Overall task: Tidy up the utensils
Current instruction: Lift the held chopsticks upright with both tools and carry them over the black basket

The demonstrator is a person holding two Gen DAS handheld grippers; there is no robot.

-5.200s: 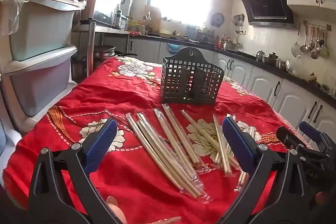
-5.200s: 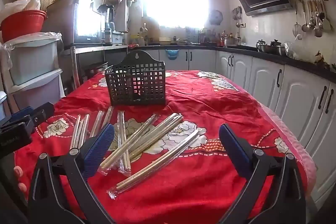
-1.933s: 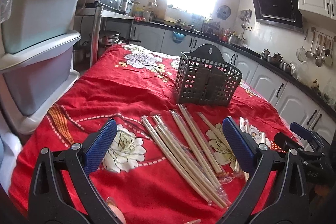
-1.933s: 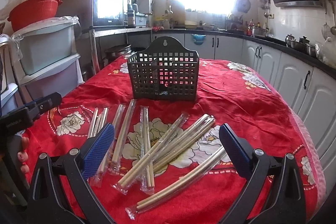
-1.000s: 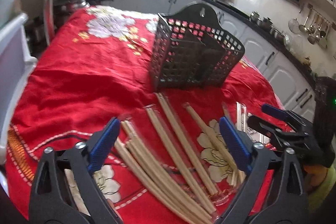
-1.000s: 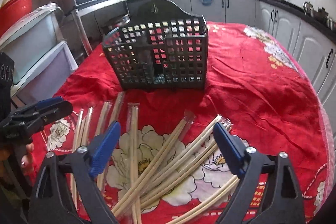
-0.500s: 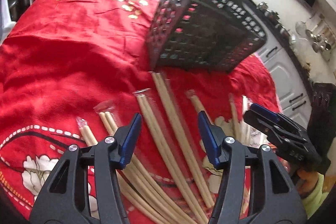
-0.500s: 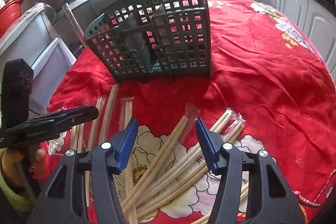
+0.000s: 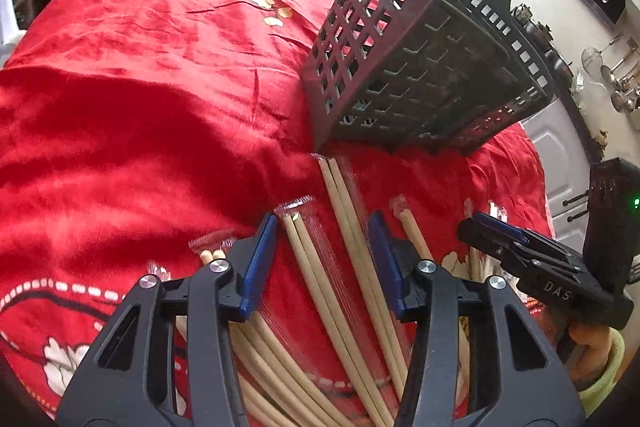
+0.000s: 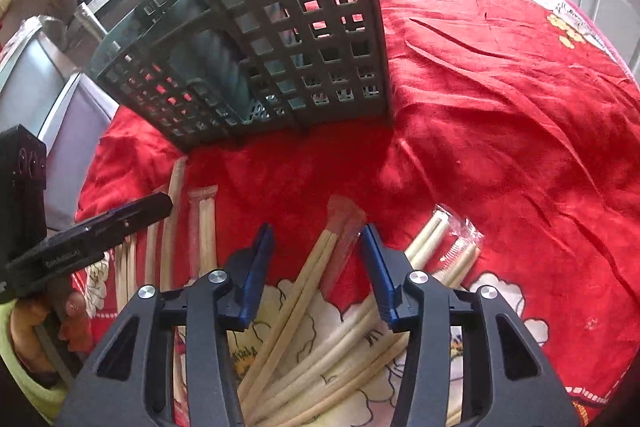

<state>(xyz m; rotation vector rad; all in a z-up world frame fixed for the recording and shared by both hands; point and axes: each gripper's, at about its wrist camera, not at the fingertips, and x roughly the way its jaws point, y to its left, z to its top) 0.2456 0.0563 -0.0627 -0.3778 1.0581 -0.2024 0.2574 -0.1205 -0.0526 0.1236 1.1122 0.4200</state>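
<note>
Both grippers are low over the table, which is covered with a red cloth with white flowers [image 9: 132, 75]. Many pairs of pale wooden chopsticks in clear plastic sleeves lie on the cloth in front of a black plastic basket full of square holes [image 9: 420, 67]. Nothing can be seen inside the basket.

The left gripper [image 9: 322, 263] is partly spread. Between its blue pads lie two sleeved pairs, a shorter wrapped pair [image 9: 316, 271] and a longer wrapped pair [image 9: 352, 227] whose far tip reaches almost to the basket. The pads do not squeeze them yet.

The right gripper [image 10: 316, 271] is partly spread too. A wrapped pair with a reddish sleeve end [image 10: 316, 267] lies between its pads, not pinched yet. More chopsticks lie crossed under it and beside it.

What could go wrong? The left gripper may grab two pairs at once, because they lie side by side. The plastic sleeves look slippery, so a pair could slide out or tip when it is lifted near one end. On the right, the crossed sticks could get dragged along. The soft cloth could get pinched as well.
</note>
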